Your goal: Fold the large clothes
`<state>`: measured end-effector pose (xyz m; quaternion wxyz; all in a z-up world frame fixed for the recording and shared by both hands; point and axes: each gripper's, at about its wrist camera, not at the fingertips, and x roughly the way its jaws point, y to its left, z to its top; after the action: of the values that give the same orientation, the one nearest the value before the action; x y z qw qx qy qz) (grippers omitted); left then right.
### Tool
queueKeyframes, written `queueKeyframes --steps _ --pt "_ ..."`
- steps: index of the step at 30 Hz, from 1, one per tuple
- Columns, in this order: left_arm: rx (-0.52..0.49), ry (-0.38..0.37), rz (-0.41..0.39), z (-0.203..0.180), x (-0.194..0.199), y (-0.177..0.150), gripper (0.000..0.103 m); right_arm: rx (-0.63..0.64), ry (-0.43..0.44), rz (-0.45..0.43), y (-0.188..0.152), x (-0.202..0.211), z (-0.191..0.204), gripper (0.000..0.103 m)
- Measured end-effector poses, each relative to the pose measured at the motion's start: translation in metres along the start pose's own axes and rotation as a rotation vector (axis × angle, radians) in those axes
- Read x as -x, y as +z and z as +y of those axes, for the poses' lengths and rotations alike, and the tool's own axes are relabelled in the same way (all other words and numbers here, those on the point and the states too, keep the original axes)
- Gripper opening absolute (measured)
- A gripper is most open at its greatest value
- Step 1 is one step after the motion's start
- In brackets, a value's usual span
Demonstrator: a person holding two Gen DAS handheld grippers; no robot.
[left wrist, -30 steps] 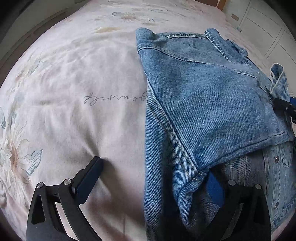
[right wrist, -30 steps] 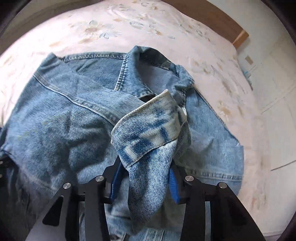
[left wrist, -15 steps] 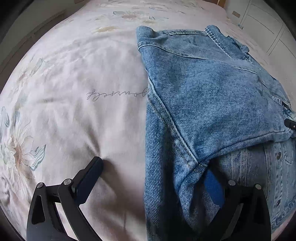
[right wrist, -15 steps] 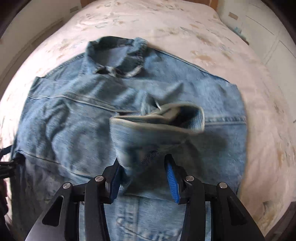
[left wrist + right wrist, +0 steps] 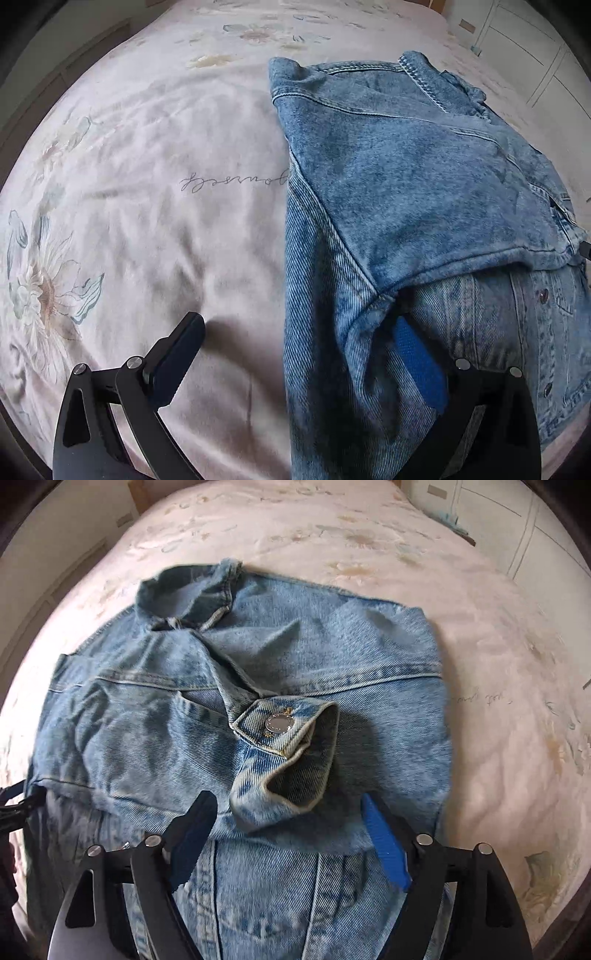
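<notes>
A blue denim jacket [image 5: 424, 192] lies on the bed with its sides folded inward; it also shows in the right wrist view [image 5: 332, 657]. A sleeve cuff [image 5: 288, 753] with a metal snap lies on top of the jacket's middle. My right gripper [image 5: 288, 834] is open just behind the cuff, not gripping it. My left gripper [image 5: 303, 354] is open wide at the jacket's left edge, one finger [image 5: 177, 354] on the sheet, the other blue pad [image 5: 417, 354] over the denim.
The bed has a pale pink floral sheet [image 5: 147, 184] stretching left of the jacket and right of it [image 5: 517, 701]. White cabinet doors [image 5: 535, 528] stand beyond the bed's far right. The left gripper's tip [image 5: 11, 805] shows at the jacket's left edge.
My right gripper carried the sleeve cuff over the jacket's middle, opened and let it drop there. The left gripper stayed open in place.
</notes>
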<state>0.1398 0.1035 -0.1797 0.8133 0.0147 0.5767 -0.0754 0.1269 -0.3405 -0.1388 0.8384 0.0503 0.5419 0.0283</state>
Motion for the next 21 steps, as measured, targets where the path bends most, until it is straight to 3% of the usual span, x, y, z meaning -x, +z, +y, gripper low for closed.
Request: queueKeyframes --steps 5,12,16,21 --pt "-0.028 -0.036 0.035 0.000 0.021 -0.033 0.101 -0.050 -0.023 -0.010 -0.035 0.035 -0.041 0.082" --pt "-0.027 -0.038 0.084 0.002 0.046 -0.077 0.101 -0.179 -0.067 0.088 -0.108 0.052 -0.107 0.082" --pt "0.007 -0.068 0.133 -0.001 0.049 -0.092 0.101 -0.233 -0.006 0.129 -0.144 0.056 -0.119 0.082" --pt "0.037 -0.113 0.175 -0.010 0.044 -0.106 0.101 -0.199 0.012 0.146 -0.165 0.058 -0.109 0.082"
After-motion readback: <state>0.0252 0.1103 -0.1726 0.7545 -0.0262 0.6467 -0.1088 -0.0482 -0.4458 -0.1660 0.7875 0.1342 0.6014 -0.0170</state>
